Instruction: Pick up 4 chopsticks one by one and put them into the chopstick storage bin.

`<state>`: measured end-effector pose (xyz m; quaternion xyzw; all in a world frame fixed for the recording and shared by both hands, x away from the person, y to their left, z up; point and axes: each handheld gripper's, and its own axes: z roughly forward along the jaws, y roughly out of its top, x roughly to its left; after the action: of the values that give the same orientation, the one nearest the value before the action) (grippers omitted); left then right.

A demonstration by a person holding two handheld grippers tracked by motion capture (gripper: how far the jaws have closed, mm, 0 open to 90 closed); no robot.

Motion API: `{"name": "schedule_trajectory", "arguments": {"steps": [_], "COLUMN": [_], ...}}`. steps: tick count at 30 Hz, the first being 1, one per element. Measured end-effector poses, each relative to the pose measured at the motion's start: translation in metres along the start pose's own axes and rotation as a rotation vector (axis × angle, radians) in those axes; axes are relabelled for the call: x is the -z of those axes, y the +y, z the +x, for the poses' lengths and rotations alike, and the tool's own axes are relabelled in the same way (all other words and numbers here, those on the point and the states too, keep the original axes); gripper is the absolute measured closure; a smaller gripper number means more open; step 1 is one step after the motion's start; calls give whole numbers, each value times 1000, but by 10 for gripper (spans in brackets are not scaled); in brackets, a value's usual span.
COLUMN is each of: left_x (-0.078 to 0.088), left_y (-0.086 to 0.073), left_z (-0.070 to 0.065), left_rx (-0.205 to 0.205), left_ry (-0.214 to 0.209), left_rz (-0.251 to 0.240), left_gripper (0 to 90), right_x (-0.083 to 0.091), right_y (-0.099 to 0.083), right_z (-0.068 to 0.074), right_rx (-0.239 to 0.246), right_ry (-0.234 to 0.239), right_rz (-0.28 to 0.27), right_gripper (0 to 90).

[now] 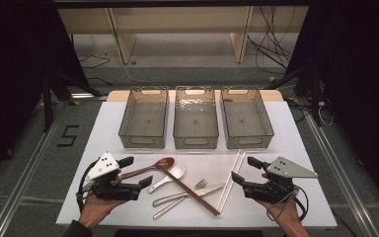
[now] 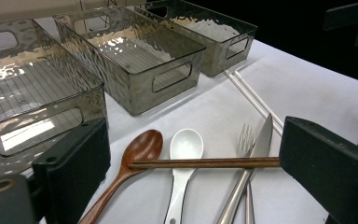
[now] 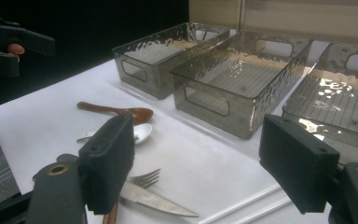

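Cutlery lies in a loose pile on the white table top (image 1: 286, 133): a wooden spoon (image 1: 150, 168), a white soup spoon (image 1: 170, 176), brown chopsticks (image 1: 187, 190), a fork (image 1: 182, 196) and a knife (image 1: 197, 193). Two white chopsticks (image 1: 231, 180) lie to their right. My left gripper (image 1: 137, 171) hovers just left of the pile, open and holding nothing. In the left gripper view its jaws frame the wooden spoon (image 2: 142, 147) and the white spoon (image 2: 185, 144). My right gripper (image 1: 243, 168) stands open right of the white chopsticks, also holding nothing.
Three clear grey bins stand side by side at the back, left (image 1: 144, 118), middle (image 1: 196, 118) and right (image 1: 247, 117), with nothing in them. The table's front edge runs just below both hands. Dark floor, rails and cables surround the table.
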<state>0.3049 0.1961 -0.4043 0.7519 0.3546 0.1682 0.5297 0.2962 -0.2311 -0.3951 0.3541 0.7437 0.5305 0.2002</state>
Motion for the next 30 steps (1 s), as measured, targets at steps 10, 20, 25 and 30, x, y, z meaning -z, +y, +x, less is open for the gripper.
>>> {"name": "schedule_trajectory", "arguments": {"steps": [10,20,25,30], "left_x": [-1,-2,-1,0], "left_y": [0,-1,0,1], "left_z": [0,3,2,4], "left_rx": [-5,-1,-6,-6], "left_ry": [0,7,-3,-3], "left_rz": [7,7,6,2], "left_gripper": [81,82,81,82], "right_x": [-2,-33,-65,-96], "right_y": [4,18,19,17], "right_z": [1,10,22,31], "right_rx": [-15,18,57,78], "right_ry": [22,105,176,219], "right_rz": [25,210,363,479], "right_gripper": [301,375,435,501]}}
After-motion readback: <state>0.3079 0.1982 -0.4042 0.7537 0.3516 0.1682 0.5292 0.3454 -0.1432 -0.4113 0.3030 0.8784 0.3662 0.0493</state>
